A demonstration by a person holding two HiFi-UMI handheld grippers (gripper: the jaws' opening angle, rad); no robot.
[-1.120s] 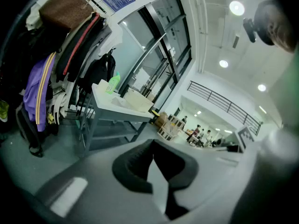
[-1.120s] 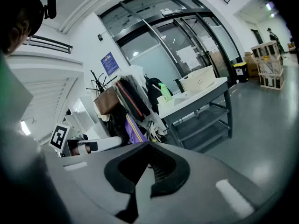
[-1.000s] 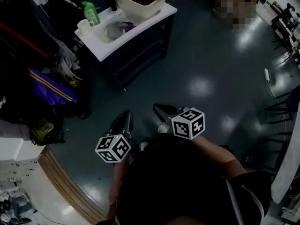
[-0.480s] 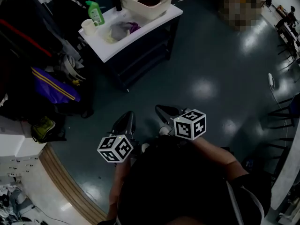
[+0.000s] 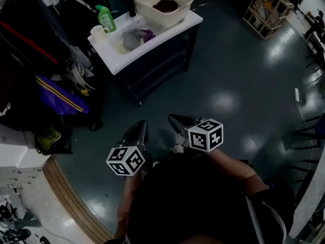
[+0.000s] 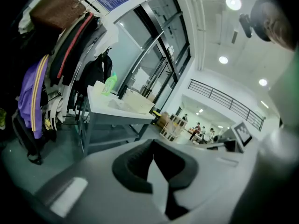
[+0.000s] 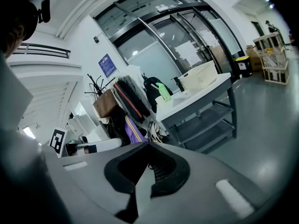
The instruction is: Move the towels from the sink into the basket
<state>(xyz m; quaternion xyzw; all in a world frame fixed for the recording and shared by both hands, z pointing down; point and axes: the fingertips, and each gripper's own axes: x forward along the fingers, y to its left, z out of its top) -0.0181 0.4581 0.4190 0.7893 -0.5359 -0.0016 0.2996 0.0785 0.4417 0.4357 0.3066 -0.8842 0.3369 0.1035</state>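
Far ahead in the head view stands a white-topped table [image 5: 127, 60] with a sink [image 5: 120, 46] set in it. A grey towel [image 5: 130, 38] and a purple towel [image 5: 148, 34] lie bunched in the sink. Behind it sits a cream basket [image 5: 179, 11] with a dark brown towel [image 5: 166, 5] inside. My left gripper [image 5: 140, 128] and right gripper [image 5: 174, 119] hang low over the floor, well short of the table, both shut and empty. The left gripper view shows shut jaws [image 6: 153, 148] with the table [image 6: 117, 111] beyond. In the right gripper view the basket [image 7: 198, 81] rises past my shut right gripper [image 7: 148, 149].
A green bottle [image 5: 106, 19] and a white cup [image 5: 97, 33] stand at the table's left end. Hanging clothes and a purple garment [image 5: 60, 98] crowd the left side, with shoes [image 5: 48, 139] on the floor. A wooden crate [image 5: 267, 8] stands far right. Dark shiny floor lies between me and the table.
The table with sink and basket has slid lower and rightward in the head view as I move toward it. Both grippers stay shut and side by side.
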